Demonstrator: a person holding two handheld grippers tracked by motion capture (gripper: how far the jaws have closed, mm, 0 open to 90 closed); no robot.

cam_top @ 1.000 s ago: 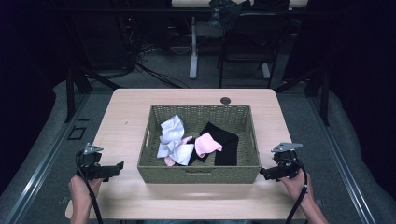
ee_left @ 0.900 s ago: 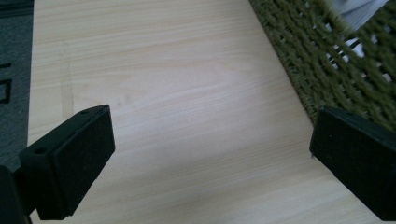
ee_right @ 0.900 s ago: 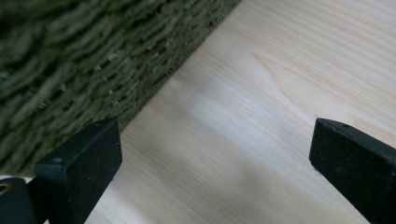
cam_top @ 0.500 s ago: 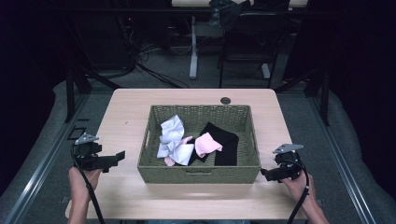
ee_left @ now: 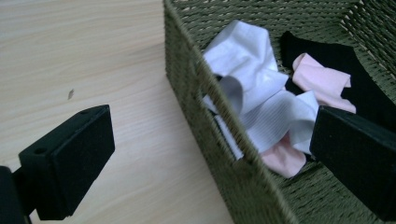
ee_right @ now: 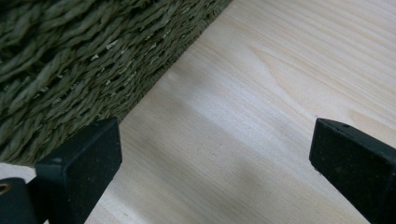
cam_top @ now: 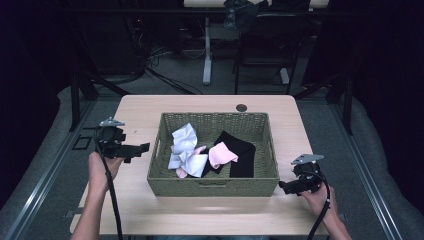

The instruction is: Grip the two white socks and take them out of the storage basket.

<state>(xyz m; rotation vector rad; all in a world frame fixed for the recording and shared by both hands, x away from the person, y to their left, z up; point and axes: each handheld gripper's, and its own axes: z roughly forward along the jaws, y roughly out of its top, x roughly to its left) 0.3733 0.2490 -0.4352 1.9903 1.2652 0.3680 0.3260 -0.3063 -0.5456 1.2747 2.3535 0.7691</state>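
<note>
Two hand-held grippers flank a woven basket of crumpled cloths on a wooden table.

The left gripper, jaws wide apart and empty, faces the basket's left wall, which stands between it and the white cloth, pink cloth and black cloth. The right gripper, equally wide and empty, sits low by the near right corner. A dark round hole marks the far edge. No readable writing.
</note>
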